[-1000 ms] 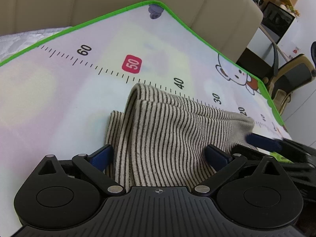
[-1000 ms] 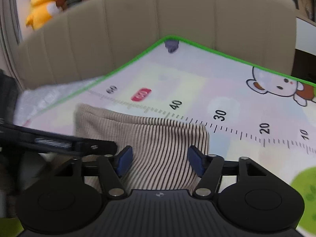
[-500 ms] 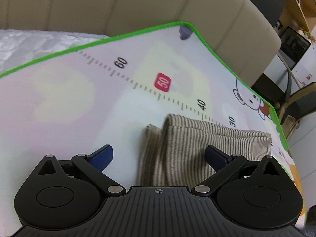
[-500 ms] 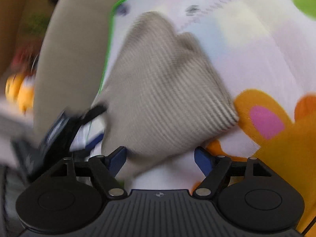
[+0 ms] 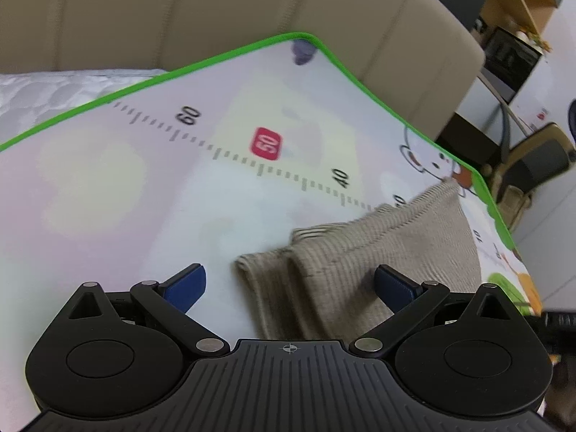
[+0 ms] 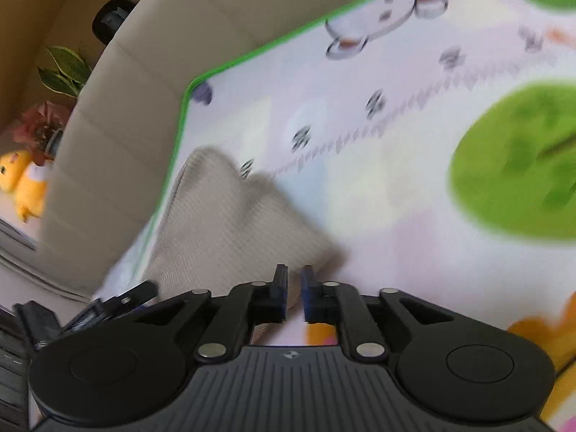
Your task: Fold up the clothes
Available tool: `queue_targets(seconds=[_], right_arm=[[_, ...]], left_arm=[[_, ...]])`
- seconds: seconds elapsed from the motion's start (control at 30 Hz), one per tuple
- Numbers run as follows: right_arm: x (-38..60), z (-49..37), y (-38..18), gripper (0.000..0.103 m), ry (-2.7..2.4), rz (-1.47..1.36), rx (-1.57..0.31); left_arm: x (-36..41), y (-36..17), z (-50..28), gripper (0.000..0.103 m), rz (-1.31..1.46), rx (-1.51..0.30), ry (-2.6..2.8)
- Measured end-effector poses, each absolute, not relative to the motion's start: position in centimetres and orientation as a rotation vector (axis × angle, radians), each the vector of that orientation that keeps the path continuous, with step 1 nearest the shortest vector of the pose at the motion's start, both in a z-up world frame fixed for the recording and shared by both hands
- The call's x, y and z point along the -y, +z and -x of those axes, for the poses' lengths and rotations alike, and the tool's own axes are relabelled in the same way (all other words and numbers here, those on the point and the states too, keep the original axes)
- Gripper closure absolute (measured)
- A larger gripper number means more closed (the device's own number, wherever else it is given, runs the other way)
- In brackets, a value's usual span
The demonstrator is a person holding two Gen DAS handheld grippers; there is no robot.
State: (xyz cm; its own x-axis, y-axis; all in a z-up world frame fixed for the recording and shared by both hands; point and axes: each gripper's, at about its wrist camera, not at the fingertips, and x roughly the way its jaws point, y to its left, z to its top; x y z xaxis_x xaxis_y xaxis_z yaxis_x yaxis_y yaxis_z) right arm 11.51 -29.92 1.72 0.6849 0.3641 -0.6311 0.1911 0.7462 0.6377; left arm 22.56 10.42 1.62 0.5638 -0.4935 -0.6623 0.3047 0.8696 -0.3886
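Note:
A folded beige garment with thin dark stripes lies on the play mat near its right edge. My left gripper hovers open over the garment's near left part, its pads touching nothing. In the right wrist view the garment sits by the mat's green border. My right gripper is at its near corner. Its jaws are closing, almost together, and the cloth's edge appears caught between the pads. The view is blurred by motion.
The mat has a printed ruler, a bear and a green blob. A beige padded sofa back rises behind it. A white quilted cover lies at the left. A chair and desk stand at the far right.
My right gripper rolled and swung round to the garment's corner, and its jaws went from wide apart to nearly together. The garment shifted to the right in the left wrist view. The left gripper stayed open.

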Motion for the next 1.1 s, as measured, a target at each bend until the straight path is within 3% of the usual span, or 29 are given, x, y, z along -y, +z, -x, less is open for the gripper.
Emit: queue_targets(seconds=[0.03, 0.07, 0.13, 0.17, 0.43, 0.53, 0.8, 1.0, 1.1], right_arm=[[29.9, -11.4, 1.8, 0.087, 0.118, -0.745, -0.831], [29.7, -11.2, 1.7, 0.071, 0.133, -0.753, -0.835], [29.2, -10.8, 1.5, 0.050, 0.166, -0.766, -0.847], [28.6, -10.7, 1.2, 0.046, 0.188, -0.769, -0.857], [25.7, -12.7, -0.6, 0.042, 0.171, -0.800, -0.915], [25.3, -15.6, 0.9, 0.040, 0.159, -0.651, -0.876], [23.6, -20.0, 5.0, 0.040, 0.080, -0.203, -0.753], [21.4, -15.4, 7.5, 0.030, 0.189, -0.096, -0.679], [19.8, -12.4, 7.8, 0.030, 0.248, -0.054, -0.630]], left_arm=[[-10.3, 1.7, -22.5, 0.001, 0.241, -0.846, -0.485], [-10.2, 1.9, -22.5, 0.001, 0.251, -0.833, -0.500], [-10.3, 2.1, -22.9, 0.000, 0.323, -0.797, -0.545], [-10.4, 2.3, -23.2, 0.000, 0.373, -0.778, -0.572], [-8.1, -0.8, -25.8, 0.000, 0.375, -0.840, -0.629], [-6.7, -2.2, -25.6, 0.000, 0.373, -0.941, -0.775], [-0.8, -1.7, -19.6, 0.000, 0.124, -0.972, -0.995], [-4.0, 2.1, -17.6, 0.000, 0.103, -0.901, -0.997], [-8.9, 4.5, -19.2, 0.000, 0.255, -0.820, -0.814]])
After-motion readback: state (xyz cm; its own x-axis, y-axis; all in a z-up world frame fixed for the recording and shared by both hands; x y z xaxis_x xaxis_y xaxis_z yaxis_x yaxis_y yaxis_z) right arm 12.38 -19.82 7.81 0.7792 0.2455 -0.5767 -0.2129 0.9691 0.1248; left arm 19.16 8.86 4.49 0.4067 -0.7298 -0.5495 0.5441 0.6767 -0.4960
